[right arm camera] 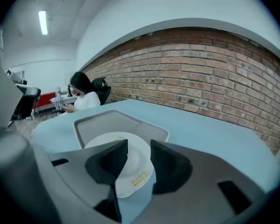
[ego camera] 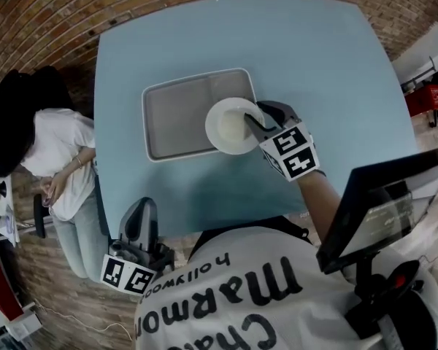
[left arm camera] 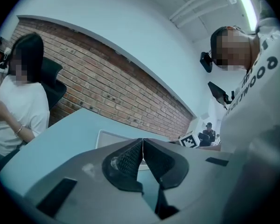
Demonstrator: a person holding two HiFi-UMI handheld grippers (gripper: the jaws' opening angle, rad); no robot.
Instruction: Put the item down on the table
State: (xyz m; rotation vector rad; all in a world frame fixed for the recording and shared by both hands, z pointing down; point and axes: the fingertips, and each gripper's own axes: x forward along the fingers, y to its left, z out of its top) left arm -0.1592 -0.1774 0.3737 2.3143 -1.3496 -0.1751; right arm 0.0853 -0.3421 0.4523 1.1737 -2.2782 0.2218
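A white plate [ego camera: 231, 126] hangs level over the right rim of a grey tray [ego camera: 171, 122], half above the tray and half above the blue table [ego camera: 292, 49]. My right gripper [ego camera: 253, 118] reaches in from the right and is shut on the plate's near rim. In the right gripper view the jaws [right arm camera: 139, 146] stand a little apart, with the plate [right arm camera: 130, 162] and its small sticker between them and the tray [right arm camera: 107, 122] behind. My left gripper [ego camera: 141, 214] hangs off the table's near edge by my body, shut with nothing in it [left arm camera: 143, 143].
A person in a white top [ego camera: 55, 152] sits at the table's left side, also seen in the left gripper view [left arm camera: 18, 106]. A dark screen on a stand [ego camera: 387, 203] rises at my right. A brick wall [right arm camera: 214, 87] runs beyond the table's far edge.
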